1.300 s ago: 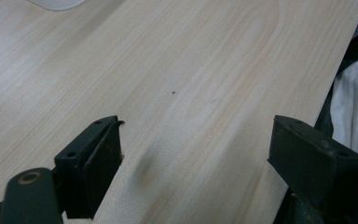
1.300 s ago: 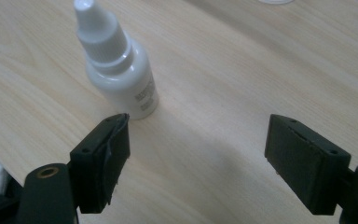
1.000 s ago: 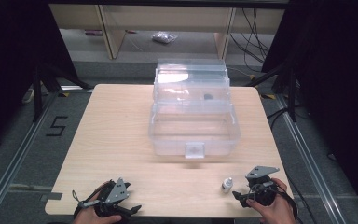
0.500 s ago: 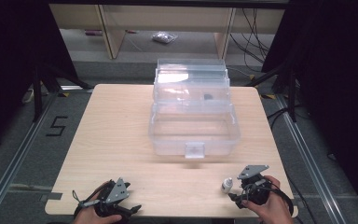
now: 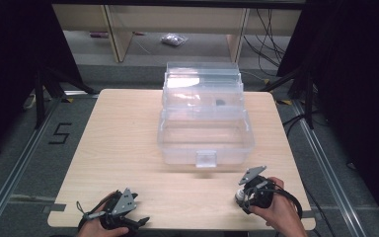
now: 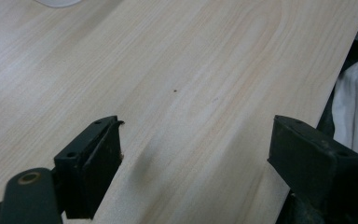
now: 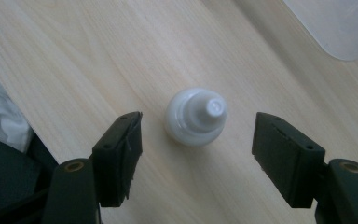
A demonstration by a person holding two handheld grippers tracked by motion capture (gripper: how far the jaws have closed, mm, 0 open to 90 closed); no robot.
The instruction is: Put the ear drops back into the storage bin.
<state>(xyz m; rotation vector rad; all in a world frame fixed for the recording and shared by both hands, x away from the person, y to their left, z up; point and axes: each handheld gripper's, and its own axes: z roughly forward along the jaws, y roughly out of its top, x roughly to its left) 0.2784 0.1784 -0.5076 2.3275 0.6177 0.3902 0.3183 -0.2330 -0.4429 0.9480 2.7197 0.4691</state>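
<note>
A small white bottle (image 7: 196, 116) with a nozzle cap stands upright on the wooden table (image 5: 128, 143). My right gripper (image 7: 196, 154) is open, its jaws on either side of the bottle without touching it. In the high view the white bottle (image 5: 238, 197) sits just left of my right gripper (image 5: 249, 195) near the table's front right edge. My left gripper (image 6: 196, 158) is open over bare wood, and in the high view my left gripper (image 5: 128, 222) rests at the front left edge. A clear plastic box (image 5: 205, 118) with its lid raised stands mid-table.
A small dark item (image 5: 220, 102) lies in the box's upper tier. A corner of the box (image 7: 340, 28) appears at the top right of the right gripper view. White cloth (image 6: 354, 107) hangs beyond the table edge. Shelving and cables stand behind the table.
My right gripper has moved left and forward toward the bottle, which now sits between its open jaws. The left gripper has stayed put.
</note>
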